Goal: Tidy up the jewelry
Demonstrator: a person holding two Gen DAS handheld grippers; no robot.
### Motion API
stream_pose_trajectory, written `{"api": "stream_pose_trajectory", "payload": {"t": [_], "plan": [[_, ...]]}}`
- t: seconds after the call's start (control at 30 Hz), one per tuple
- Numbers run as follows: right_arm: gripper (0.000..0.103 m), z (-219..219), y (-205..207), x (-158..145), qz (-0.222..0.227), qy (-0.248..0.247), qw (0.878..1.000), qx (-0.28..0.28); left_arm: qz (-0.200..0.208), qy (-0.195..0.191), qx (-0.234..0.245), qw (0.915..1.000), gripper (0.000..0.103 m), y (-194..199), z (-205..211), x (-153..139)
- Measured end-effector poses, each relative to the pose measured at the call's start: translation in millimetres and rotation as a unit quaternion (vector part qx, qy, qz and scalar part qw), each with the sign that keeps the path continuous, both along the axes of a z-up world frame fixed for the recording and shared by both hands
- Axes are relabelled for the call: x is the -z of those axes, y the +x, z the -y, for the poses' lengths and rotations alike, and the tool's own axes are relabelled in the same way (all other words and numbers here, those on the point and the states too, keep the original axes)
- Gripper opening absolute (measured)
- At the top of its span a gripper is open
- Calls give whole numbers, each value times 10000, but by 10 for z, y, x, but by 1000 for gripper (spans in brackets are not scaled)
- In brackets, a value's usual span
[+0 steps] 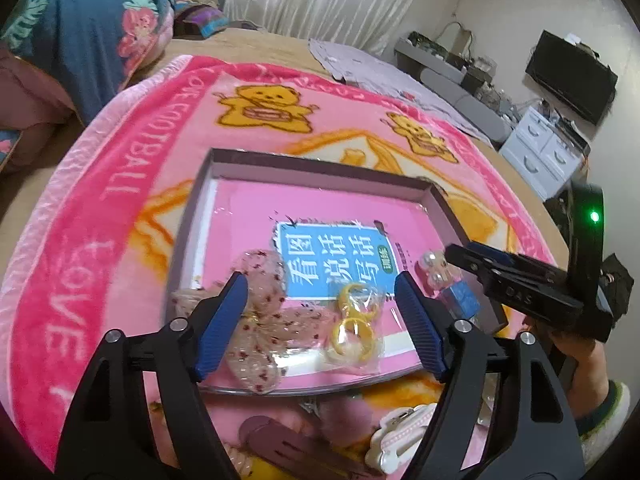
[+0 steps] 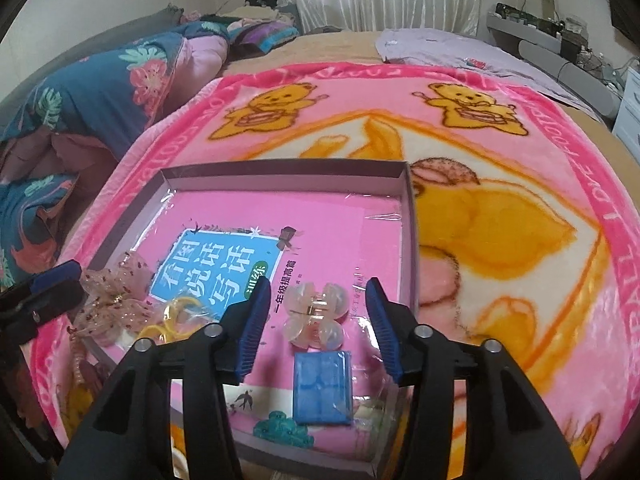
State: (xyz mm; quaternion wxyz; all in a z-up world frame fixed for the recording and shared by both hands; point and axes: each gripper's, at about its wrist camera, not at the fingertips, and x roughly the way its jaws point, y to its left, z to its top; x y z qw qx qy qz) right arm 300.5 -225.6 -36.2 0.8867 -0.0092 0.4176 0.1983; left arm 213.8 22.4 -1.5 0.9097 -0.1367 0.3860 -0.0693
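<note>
A shallow box lined with a pink book lies on a pink bear blanket. In it lie a mesh bow, a clear bag of yellow rings, a pearly claw clip and a small blue box. My left gripper is open above the bow and the ring bag. My right gripper is open and empty, its fingers on either side of the claw clip and above it. It shows at the right of the left wrist view.
On the blanket in front of the box lie a mauve hair clip and a white and pink claw clip. A folded floral quilt lies at the far left of the bed. A lilac cloth lies at the far right.
</note>
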Motion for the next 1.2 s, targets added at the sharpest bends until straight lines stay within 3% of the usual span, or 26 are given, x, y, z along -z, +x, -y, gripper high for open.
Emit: {"api": "stream_pose_trajectory", "payload": {"t": [0.17,0.33,0.47,1.2], "plan": [[73,178,-149,-157,259,248,9991,214,110,-60,-181,9998,80,-72,-129,-124],[83,323,-318,-351,638,337,9966,398,228,-101,-332,9991,93,-158,-232,-243],[90,401,-453,-471,863,416,9943,470,337,-152,-450,9983,93,-262,-318,-354],[94,435,-1120,-938,1447,684,9867,292,846,-257,-592,9943,93,-821,-441,-800]]}}
